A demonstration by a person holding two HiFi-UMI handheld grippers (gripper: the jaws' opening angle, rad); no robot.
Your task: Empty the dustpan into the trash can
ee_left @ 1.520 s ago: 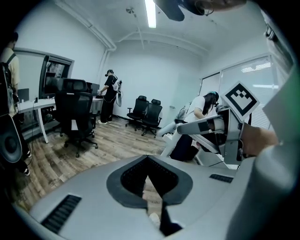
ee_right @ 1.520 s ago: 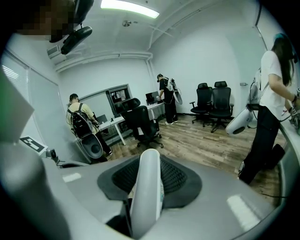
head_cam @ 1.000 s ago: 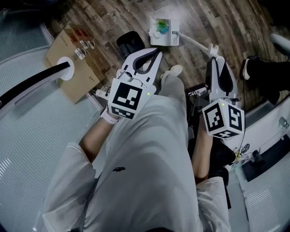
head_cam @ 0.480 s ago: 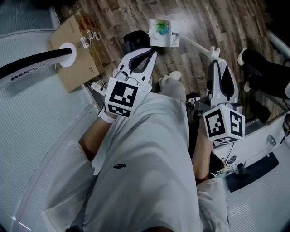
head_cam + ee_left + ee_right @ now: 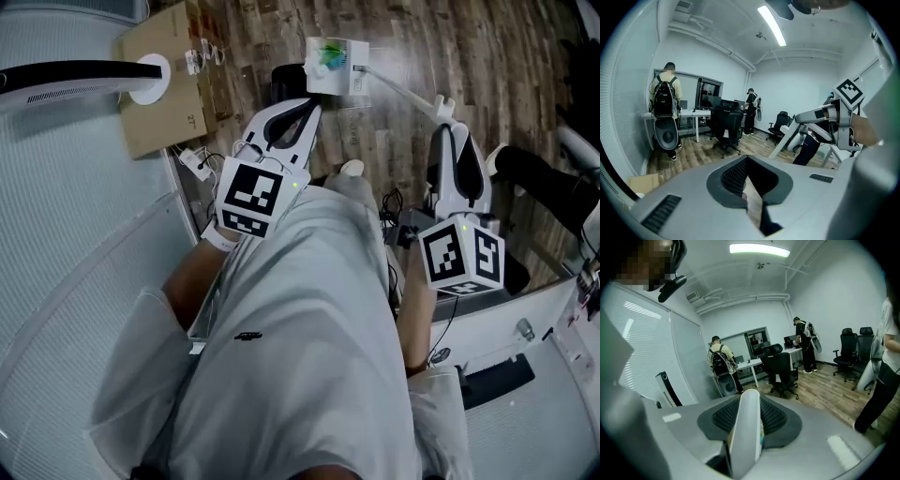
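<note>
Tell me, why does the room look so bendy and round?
Left gripper view: the wide lens bends straight lines, corners go black, the long white ceiling strip light glares. Right gripper view: same bending. Head view: dimmer, the brown wooden plank floor looks dark.

Brown cardboard box (image 5: 164, 94) and black curved bar with white disc end (image 5: 75, 71) now higher, at head view's top left. Bystander's dark-trousered leg (image 5: 548, 183) sits lower on right. Left gripper (image 5: 302, 112) and white long-handled dustpan (image 5: 334, 67) each a touch further left.
</note>
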